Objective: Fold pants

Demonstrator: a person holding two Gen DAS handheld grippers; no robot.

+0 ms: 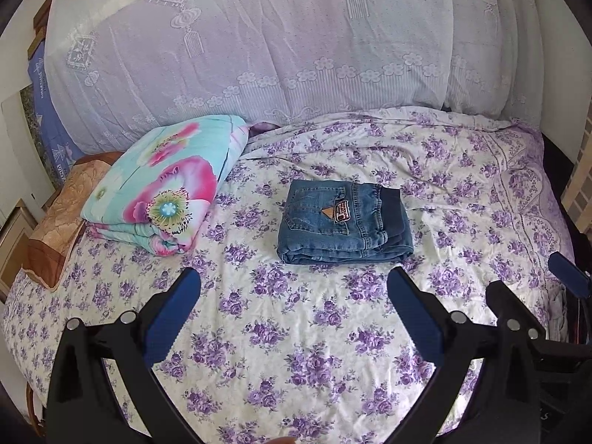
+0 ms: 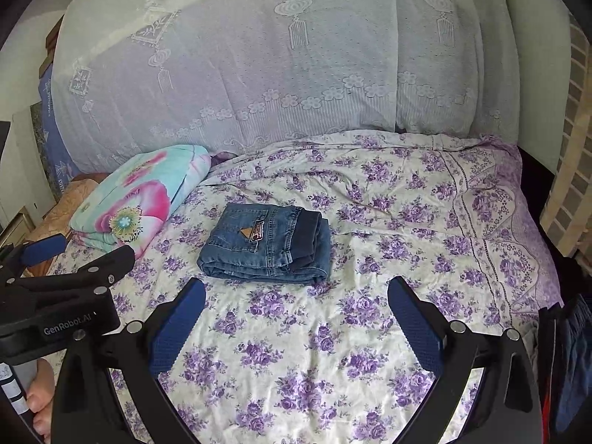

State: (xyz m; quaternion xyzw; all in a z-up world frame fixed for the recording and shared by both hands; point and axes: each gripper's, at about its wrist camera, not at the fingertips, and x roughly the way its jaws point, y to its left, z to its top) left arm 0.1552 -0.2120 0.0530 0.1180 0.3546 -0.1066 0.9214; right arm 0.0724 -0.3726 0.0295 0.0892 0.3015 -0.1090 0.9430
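Jeans folded, both grippers clear

Jeans (image 1: 346, 222) sit as a compact stack mid-frame; left gripper (image 1: 294, 288) and right gripper (image 2: 296, 298) hover below, spread wide, empty, likely finished.

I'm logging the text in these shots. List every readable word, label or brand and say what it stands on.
"GenRobot.AI": on the black body of the left gripper, right wrist view.
Patch on the folded jeans: lettering too small to read.
White print on the blue fabric at the far left: too blurred to read.
Tape markings on the handle: illegible.
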